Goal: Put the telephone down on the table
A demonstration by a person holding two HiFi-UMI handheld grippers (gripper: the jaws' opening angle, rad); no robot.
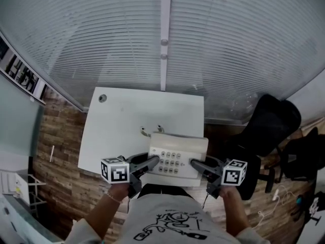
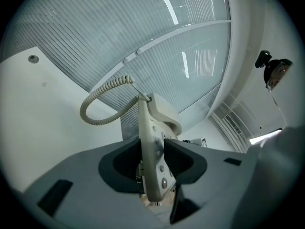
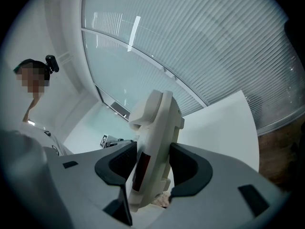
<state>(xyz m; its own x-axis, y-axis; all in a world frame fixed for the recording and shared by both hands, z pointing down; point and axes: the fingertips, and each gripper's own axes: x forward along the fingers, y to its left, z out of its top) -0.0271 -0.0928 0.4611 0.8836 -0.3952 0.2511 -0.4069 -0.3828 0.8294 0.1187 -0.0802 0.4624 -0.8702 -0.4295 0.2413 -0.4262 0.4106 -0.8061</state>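
Observation:
A white desk telephone [image 1: 177, 159] with a keypad hangs just above the near edge of the white table [image 1: 132, 118]. My left gripper [image 1: 154, 161] is shut on its left edge and my right gripper [image 1: 194, 163] on its right edge. In the left gripper view the telephone [image 2: 153, 142] stands edge-on between the dark pads [image 2: 125, 162], and its coiled cord [image 2: 101, 101] loops out over the table [image 2: 38, 123]. Seen from the right gripper, the telephone's other edge [image 3: 157, 132] is clamped between the jaws, with the handset on top and the table [image 3: 224, 123] beyond.
A frosted glass wall with blinds [image 1: 228, 44] and a white post [image 1: 165, 34] stand behind the table. A black office chair [image 1: 269, 128] sits to the right on the wooden floor [image 1: 56, 151]. The tabletop has a small round grommet [image 1: 102, 98] at its far left corner.

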